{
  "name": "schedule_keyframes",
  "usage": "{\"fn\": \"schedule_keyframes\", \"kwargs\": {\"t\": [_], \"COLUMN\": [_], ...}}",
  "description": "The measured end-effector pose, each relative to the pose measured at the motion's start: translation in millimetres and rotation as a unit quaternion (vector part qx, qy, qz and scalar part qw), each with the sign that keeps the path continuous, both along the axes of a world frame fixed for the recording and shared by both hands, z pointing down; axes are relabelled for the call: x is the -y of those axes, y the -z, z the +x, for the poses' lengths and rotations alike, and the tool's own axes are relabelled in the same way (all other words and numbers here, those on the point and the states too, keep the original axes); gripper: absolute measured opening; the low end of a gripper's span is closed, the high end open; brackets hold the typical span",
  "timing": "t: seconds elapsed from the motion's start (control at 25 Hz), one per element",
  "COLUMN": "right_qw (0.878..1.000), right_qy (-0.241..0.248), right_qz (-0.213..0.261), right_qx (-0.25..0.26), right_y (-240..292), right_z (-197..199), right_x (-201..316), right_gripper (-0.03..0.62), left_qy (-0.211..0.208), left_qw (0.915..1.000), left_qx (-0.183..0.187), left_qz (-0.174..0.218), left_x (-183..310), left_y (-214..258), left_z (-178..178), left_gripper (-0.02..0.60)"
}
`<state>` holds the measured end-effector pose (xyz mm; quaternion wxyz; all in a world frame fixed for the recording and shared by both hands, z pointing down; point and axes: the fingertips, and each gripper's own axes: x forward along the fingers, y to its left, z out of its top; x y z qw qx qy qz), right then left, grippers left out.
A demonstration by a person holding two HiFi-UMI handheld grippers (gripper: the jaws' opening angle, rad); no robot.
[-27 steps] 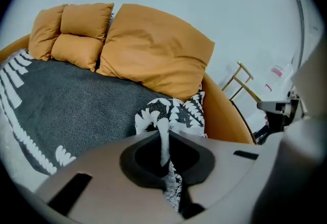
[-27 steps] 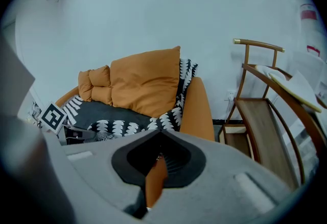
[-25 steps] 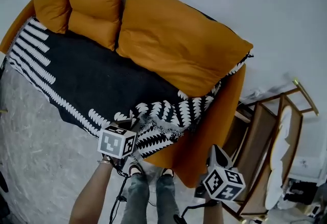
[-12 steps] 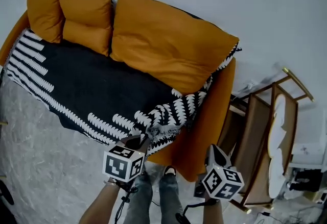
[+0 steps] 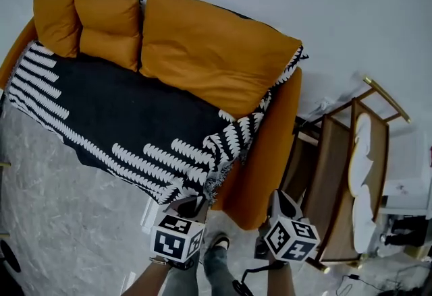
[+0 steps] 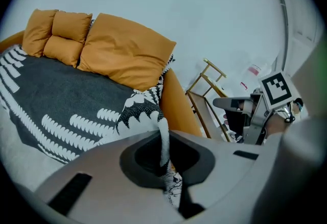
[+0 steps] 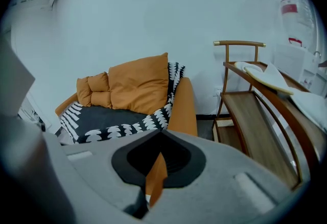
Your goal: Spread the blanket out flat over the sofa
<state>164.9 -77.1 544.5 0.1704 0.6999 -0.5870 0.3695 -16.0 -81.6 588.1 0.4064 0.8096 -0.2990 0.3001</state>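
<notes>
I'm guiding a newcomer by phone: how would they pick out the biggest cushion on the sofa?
Find the orange sofa draped in a black-and-white blanket. Three orange cushions lean along its back; the big cushion sits at the end nearest the wooden rack, far larger than the two small cushions beside it.

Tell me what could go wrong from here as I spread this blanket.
1. The left gripper is shut on only a thin, twisted corner of the blanket; a harder pull may slip it free.
2. The cushions rest on the blanket, so tugging could drag them forward.
3. The right gripper, shut on orange fabric, is beside the wooden rack and could bump it.
</notes>
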Motion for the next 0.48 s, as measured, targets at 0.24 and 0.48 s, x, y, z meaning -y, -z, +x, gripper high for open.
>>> {"fn": "schedule_keyframes", "kwargs": {"t": [0.24, 0.48], "right_qw": [1.000, 1.000], "right_qy": [0.011, 0.024], "right_qz": [0.001, 0.001], "right_qx": [0.002, 0.000], "right_y": [-3, -2], "right_z": [11, 23], "right_x": [-22, -47], "right_gripper": [0.005, 0.005], "left_qy": [0.014, 0.034], "left_qw": [0.9998, 0.9994], "left_qx": [-0.009, 0.007], "left_qz": [-0.009, -0.006], "left_x": [-35, -66], "left_y": [-1, -7], "left_z": [22, 32], "left_gripper": [0.012, 0.012]}}
